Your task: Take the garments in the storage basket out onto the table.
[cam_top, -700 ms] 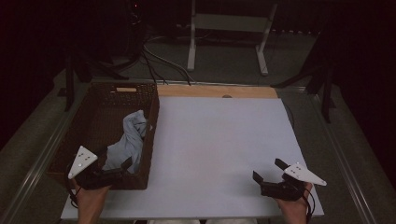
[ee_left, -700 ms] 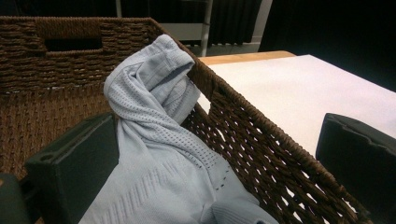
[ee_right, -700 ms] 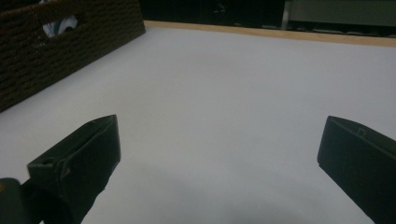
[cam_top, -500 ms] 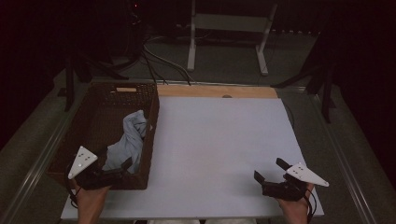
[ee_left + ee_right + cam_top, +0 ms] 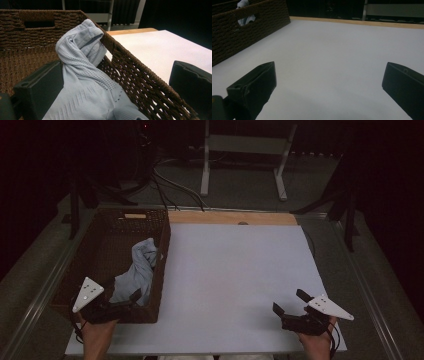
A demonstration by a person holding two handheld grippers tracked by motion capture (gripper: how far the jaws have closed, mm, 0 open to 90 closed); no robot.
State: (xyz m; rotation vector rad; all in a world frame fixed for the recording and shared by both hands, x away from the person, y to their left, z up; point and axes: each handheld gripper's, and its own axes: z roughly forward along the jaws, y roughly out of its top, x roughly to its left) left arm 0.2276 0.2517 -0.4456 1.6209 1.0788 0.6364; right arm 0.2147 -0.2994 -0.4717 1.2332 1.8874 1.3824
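Note:
A light grey-blue cloth (image 5: 140, 270) lies crumpled in a dark woven basket (image 5: 165, 245) at the left of the white table top (image 5: 235, 270). One fold is draped against the basket's right wall. My left gripper (image 5: 127, 301) hovers at the basket's near right corner, open. In the left gripper view, the left gripper (image 5: 117, 66) straddles the basket wall (image 5: 140, 75): one jaw is inside beside the cloth (image 5: 82, 57), the other is over the table. My right gripper (image 5: 288, 301) stands open low over the table's near right. Nothing lies between the jaws of the right gripper (image 5: 330, 65).
A wooden strip (image 5: 225, 217) runs along the table's far edge. Beyond it, on the dark floor, are a white metal stand (image 5: 245, 150) and cables (image 5: 170, 180). The right gripper view shows the basket (image 5: 249, 30) far to its left, with cloth (image 5: 243, 3) peeking over the rim.

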